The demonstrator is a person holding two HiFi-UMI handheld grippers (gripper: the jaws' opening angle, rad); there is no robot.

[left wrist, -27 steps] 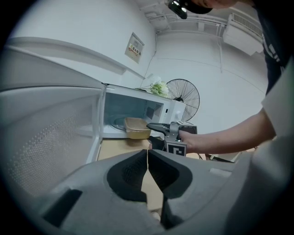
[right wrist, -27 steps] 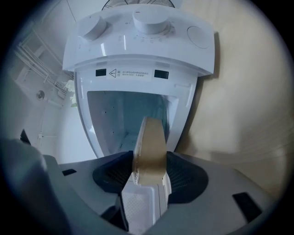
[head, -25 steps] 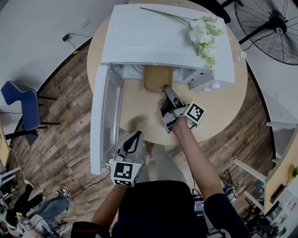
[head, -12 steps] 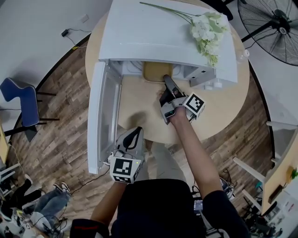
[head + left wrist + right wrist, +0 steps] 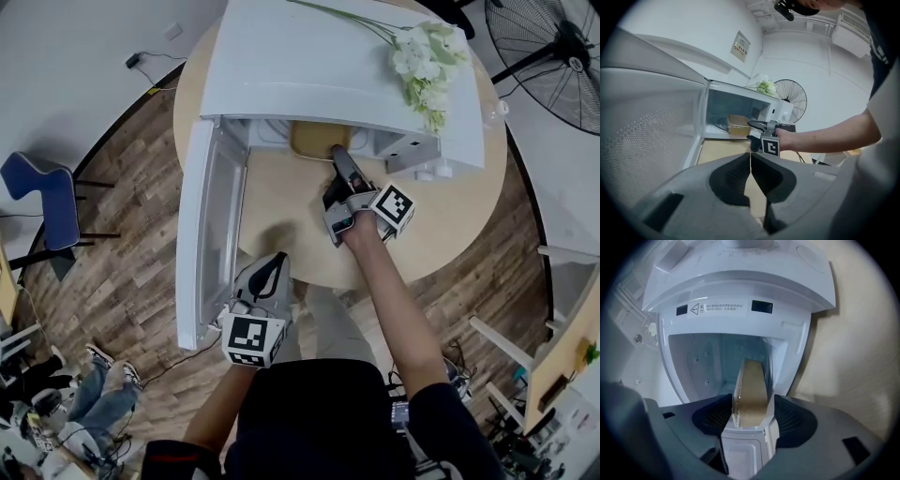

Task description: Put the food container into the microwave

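Over on the left, the left gripper hangs low by the near edge of the table. Its jaws are pressed together on nothing, and it sits about where it was a second ago. Just beside it the door stands swung wide, so the mouth of the microwave is clear.

Moving right, the container is what has changed. A second ago a good part of it stuck out over the table. Now only a narrow tan strip shows under the microwave's top edge, so most of it is inside the cavity. The right gripper has followed it in with the arm stretched forward, its jaws clamped on the container's near end.

To my eye the task is nearly done. What remains is to set the container down, let go and back out. I cannot tell whether it rests on the cavity floor yet.

Farther right, flowers lie on the microwave's top, and a fan stands beyond.
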